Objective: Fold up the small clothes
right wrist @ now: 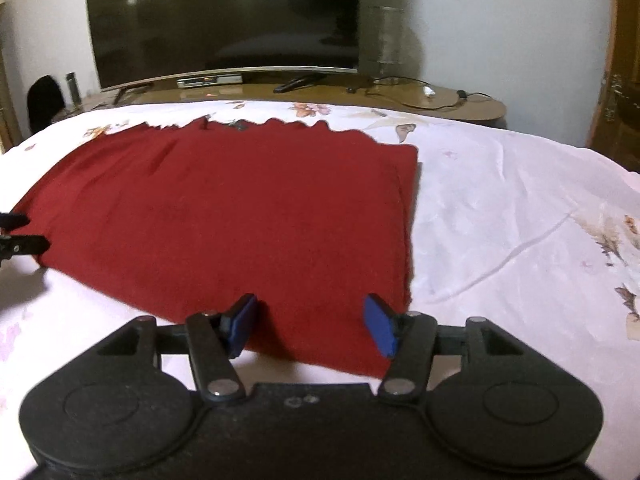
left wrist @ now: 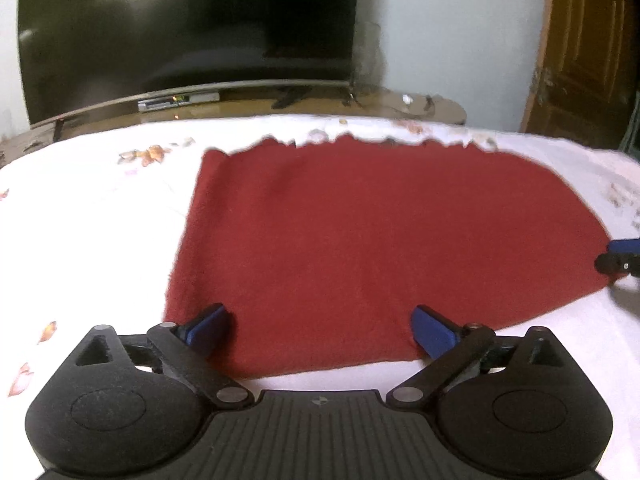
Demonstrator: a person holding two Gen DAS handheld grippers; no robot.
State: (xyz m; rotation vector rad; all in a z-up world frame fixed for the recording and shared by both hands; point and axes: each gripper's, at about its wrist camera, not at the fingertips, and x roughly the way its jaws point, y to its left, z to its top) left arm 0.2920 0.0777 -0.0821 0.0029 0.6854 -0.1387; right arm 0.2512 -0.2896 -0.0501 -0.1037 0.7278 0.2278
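The left wrist view looks low and forward over the near left corner of the flat dark red woollen cloth (left wrist: 360,240), toward the large black curved television (left wrist: 188,28). The right wrist view looks the same way from the near right corner of the cloth (right wrist: 240,220). Both views share cloth, white floral bedsheet (left wrist: 92,216) and television (right wrist: 224,20)

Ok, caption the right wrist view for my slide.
Open right gripper poised at the near edge of a red cloth on the floral bedsheet.
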